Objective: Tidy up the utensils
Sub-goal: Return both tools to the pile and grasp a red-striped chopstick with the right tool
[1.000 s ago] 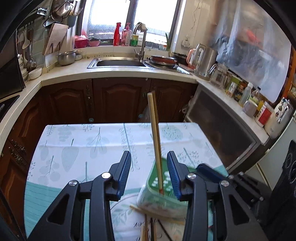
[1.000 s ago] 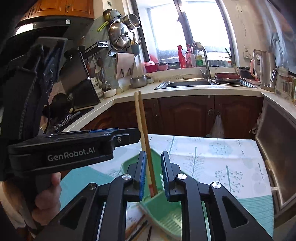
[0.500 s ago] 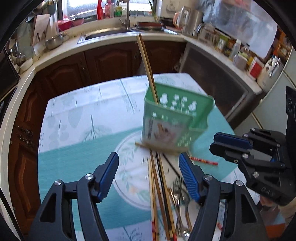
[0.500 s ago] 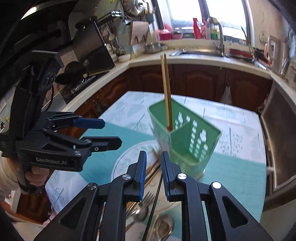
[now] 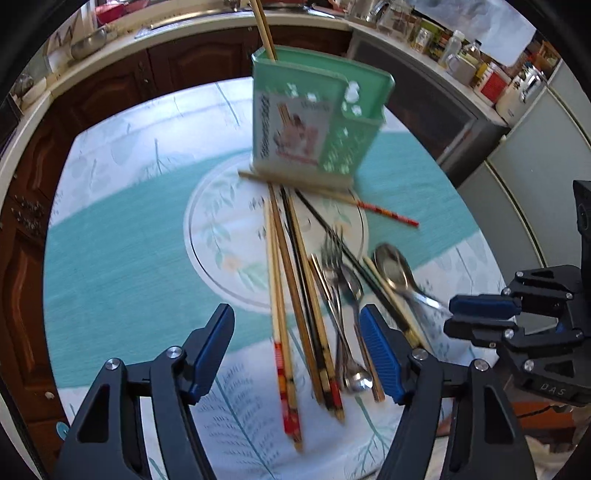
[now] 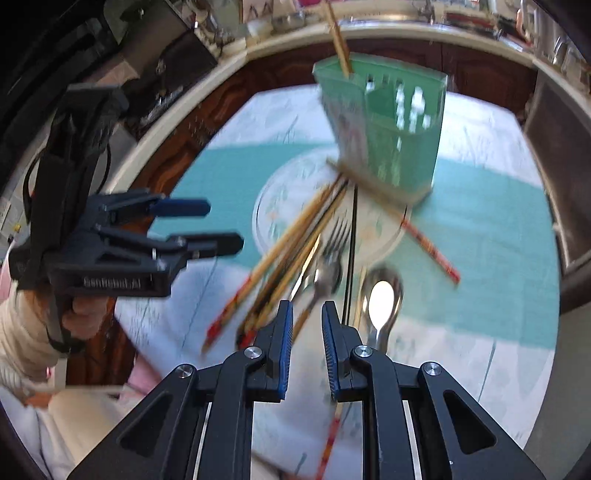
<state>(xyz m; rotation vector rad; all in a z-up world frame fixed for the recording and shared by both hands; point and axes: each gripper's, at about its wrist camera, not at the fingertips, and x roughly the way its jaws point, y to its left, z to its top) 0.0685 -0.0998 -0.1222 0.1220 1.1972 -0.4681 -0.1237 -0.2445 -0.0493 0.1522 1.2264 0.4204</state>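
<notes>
- Two chopsticks (image 5: pixel 265 35) stand upright in the left compartment of the green holder (image 5: pixel 317 122), their tips rising past its rim.
- Holder stands on a table (image 5: pixel 118 236) with a teal and white leaf-print cloth, at the far edge of a round white mat (image 5: pixel 218 236).
- Against the holder's near base one chopstick with a red end (image 5: pixel 391 214) lies crosswise, touching it.
- From the holder toward the cameras a loose pile runs: several chopsticks (image 5: pixel 284 295) side by side, then a fork (image 5: pixel 332 254) and spoons (image 5: pixel 393 266) on their right, some overlapping.
- Left gripper (image 5: pixel 297 354) hangs over the near end of that pile, well short of the holder; its jaws have just been opening, stand wide apart and grip nothing, though chopstick ends lie below the gap.
- Right gripper (image 6: pixel 307 347) hovers over the fork and spoon side of the pile, nearer than the holder; its jaws are narrowly parted, with nothing pinched between the pads.
- A hand (image 6: pixel 83 317) in a cream sleeve holds the left gripper's handle, seen from the right wrist view, left of the holder.
</notes>
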